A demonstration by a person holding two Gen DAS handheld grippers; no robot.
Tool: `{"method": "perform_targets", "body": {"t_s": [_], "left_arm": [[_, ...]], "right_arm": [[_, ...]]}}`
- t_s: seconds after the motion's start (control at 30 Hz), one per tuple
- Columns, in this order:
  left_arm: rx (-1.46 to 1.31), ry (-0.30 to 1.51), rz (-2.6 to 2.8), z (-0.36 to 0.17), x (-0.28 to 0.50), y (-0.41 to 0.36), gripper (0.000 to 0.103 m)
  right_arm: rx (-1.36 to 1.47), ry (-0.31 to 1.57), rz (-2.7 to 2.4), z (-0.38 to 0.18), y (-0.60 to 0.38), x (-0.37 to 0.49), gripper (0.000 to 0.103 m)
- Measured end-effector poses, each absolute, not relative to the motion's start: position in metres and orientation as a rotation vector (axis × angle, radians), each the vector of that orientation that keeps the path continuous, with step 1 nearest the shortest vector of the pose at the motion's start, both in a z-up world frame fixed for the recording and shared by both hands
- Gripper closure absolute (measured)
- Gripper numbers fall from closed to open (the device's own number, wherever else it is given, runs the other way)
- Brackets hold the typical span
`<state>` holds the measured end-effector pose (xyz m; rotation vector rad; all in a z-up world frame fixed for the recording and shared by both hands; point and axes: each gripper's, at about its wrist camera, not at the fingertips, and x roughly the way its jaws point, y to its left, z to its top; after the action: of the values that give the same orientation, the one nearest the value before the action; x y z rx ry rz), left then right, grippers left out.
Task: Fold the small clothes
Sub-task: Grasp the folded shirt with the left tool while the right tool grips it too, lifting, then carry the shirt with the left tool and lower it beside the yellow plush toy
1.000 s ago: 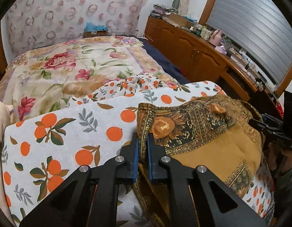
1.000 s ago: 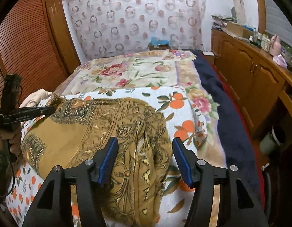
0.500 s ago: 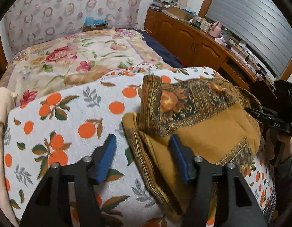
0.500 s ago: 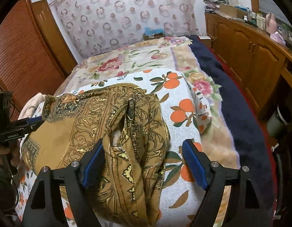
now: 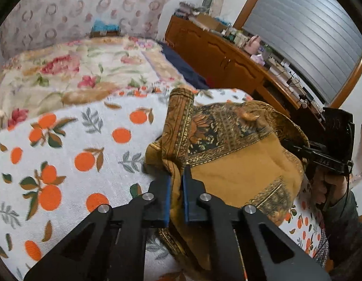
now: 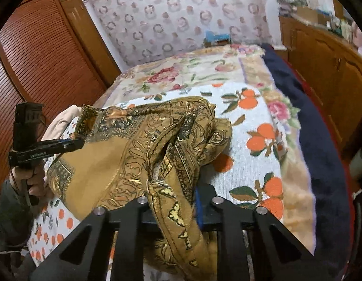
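A mustard-brown garment (image 5: pixel 239 164) with dark gold-patterned borders lies bunched on the orange-print sheet (image 5: pixel 87 145). My left gripper (image 5: pixel 175 187) is shut on the garment's near left edge, cloth pinched between its blue pads. In the right wrist view the same garment (image 6: pixel 138 154) lies in thick folds, and my right gripper (image 6: pixel 173 201) is shut on a bunched fold at its near right side. The cloth hides the left pad there. Each gripper also shows from the other's camera: the right one (image 5: pixel 295 147) and the left one (image 6: pixel 80 142).
The orange-print sheet (image 6: pixel 258 140) covers the near part of a bed with a floral blanket (image 5: pixel 75 75). A wooden cabinet (image 5: pixel 227 58) with clutter runs along the right. Wooden louvred doors (image 6: pixel 40 65) stand at the left. A pale cloth (image 6: pixel 63 121) lies by the garment's far left corner.
Both grippers were open half a second ago. Both have closed on the garment's near edges, and the cloth has lifted and bunched a little.
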<state>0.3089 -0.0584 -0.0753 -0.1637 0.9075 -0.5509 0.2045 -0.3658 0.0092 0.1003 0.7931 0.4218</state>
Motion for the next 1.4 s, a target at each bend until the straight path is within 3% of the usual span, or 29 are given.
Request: {"method": "perform_targets", "body": {"t_s": [0.33,0.73,1.1,1.4], "left_arm": [[-0.186,0.729,-0.479,-0.024,0.271,-0.019,0.095],[-0.238,0.561,-0.191,0.007,0.208,0.108,0.095],[-0.356,0.550,0.040,-0.040,0.175,0.196,0.095],[-0.397,0.529,0.114,-0.059,0.135,0.208,0.095]], "right_arm": [[0.019,0.650,0.462,0.046,-0.333,0.198,0.088],[-0.174,0.510,0.710,0.086,-0.204,0.237,0.088],[-0.389,0.472,0.912,0.090,-0.038,0.324,0.088],[-0.503,0.493,1.016,0.076,0.069,0.393,0.089]]}}
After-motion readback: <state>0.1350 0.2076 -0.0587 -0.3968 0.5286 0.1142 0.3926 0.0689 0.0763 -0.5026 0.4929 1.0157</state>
